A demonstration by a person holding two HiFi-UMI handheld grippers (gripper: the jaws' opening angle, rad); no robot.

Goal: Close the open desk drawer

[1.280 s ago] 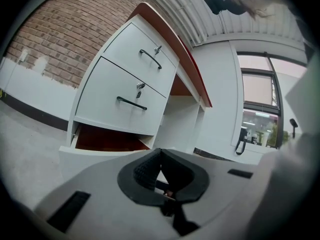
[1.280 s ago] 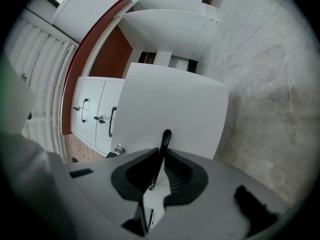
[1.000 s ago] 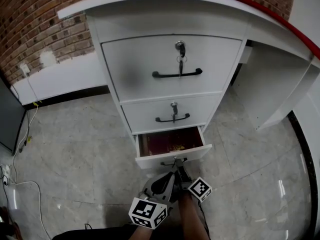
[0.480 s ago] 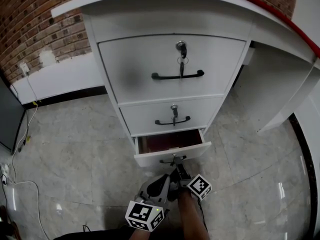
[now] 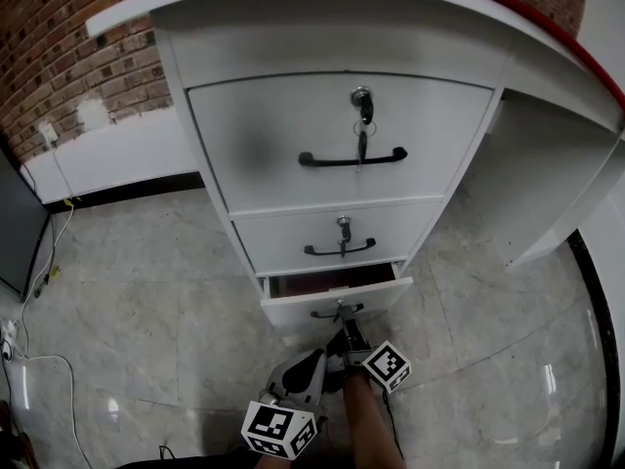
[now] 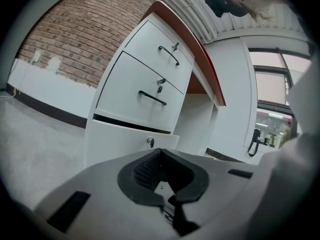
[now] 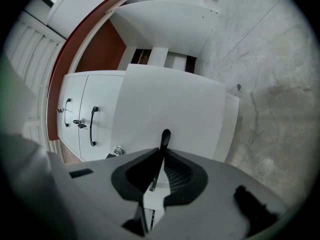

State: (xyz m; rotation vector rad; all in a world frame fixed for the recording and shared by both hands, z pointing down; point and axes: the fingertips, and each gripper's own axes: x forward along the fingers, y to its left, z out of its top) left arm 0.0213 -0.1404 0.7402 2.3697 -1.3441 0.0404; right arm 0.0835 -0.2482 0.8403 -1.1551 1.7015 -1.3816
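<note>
Gripping the ajar bottom drawer [image 5: 337,295], lower centre.
Right gripper [image 7: 162,153], level, pinches the black handle [image 7: 165,136]; left gripper [image 6: 159,156], jaws pressed together, empty, sits beside it.

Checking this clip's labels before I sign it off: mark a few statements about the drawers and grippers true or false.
1. The bottom drawer is fully shut. False: it stands partly open.
2. The right gripper is clamped on the bottom drawer's handle. True.
3. The left gripper has its fingers wide apart. False: they are together, with nothing between them.
4. A key hangs from the top drawer. True.
</note>
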